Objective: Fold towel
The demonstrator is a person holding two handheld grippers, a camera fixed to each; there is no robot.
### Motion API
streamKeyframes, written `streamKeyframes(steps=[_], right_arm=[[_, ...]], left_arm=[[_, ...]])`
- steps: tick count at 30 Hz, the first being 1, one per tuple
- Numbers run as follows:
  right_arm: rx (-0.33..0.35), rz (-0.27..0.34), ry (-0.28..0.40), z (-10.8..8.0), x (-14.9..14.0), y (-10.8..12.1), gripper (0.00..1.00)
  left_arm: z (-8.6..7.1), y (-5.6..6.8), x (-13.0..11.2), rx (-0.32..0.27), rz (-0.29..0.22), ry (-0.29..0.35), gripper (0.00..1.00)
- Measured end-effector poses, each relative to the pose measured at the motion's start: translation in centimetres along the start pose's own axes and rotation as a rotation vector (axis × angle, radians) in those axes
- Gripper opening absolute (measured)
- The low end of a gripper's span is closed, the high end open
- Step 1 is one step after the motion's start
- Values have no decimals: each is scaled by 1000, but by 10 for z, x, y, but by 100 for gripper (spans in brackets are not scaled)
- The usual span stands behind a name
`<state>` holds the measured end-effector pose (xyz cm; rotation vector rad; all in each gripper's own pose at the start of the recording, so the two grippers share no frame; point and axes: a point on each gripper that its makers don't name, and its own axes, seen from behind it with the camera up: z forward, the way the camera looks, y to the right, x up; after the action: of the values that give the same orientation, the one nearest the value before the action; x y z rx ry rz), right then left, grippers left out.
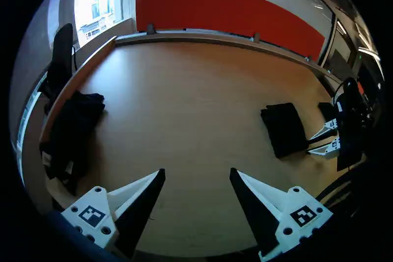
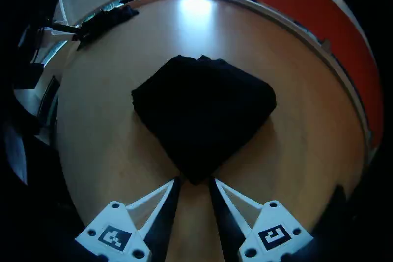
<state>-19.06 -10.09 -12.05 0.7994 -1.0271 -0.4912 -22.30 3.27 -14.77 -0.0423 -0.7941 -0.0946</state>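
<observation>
The left gripper (image 1: 196, 171) hovers over bare wood near the front edge of the tabletop (image 1: 196, 90), its 2 fingers spread wide with nothing between them.

The towel (image 1: 284, 129), black and folded into a thick pad, lies toward the right edge of the tabletop as the left gripper view shows it. In the same view the right gripper (image 1: 310, 145) reaches in from the right edge, its white fingers pointing at the towel's near side.

In the right gripper view the towel (image 2: 204, 109) sits in the middle of the tabletop (image 2: 304, 129) with 1 corner turned toward the camera. The right gripper (image 2: 194, 182) is narrowed around that corner: the tip of the cloth lies between the 2 fingertips, close to both. Whether the fingers actually press on it I cannot tell.

A loose heap of dark cloth (image 1: 73, 124) lies at the left edge of the tabletop, well apart from the towel; the right gripper view shows it (image 2: 105, 21) at the far left corner. A red panel (image 1: 221, 9) stands along the far edge. A dark chair (image 1: 61, 60) stands beyond the left edge, below a bright window (image 1: 96, 1).
</observation>
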Motion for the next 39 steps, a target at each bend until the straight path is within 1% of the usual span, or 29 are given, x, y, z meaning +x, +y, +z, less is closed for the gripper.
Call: streamKeyframes(steps=[2, 8, 12, 14, 18, 24, 29, 39], right_arm=[[-1, 8, -1, 0, 0, 1, 35], [-2, 25, -3, -1, 0, 4, 22], [-5, 29, -2, -2, -1, 5, 6], [-4, 34, -1, -2, 0, 4, 5], [-8, 39, 8, -3, 2, 4, 5], [-27, 30, 30, -12, 13, 8, 5], [-57, 19, 76, -28, 35, 16, 5], [-119, -28, 188, -68, 96, 35, 5]], left_arm=[[0, 0, 0, -1, 0, 0, 98], [-1, 1, 0, -3, 2, 1, 98], [-1, 1, -1, -3, 1, -1, 98], [-1, 0, -2, -2, 0, -2, 98], [-1, 0, -3, -3, 1, -2, 98], [0, 0, -1, -7, 5, 2, 98], [1, 1, 3, -11, 7, 13, 98], [-2, 4, 19, -25, 17, 53, 98]])
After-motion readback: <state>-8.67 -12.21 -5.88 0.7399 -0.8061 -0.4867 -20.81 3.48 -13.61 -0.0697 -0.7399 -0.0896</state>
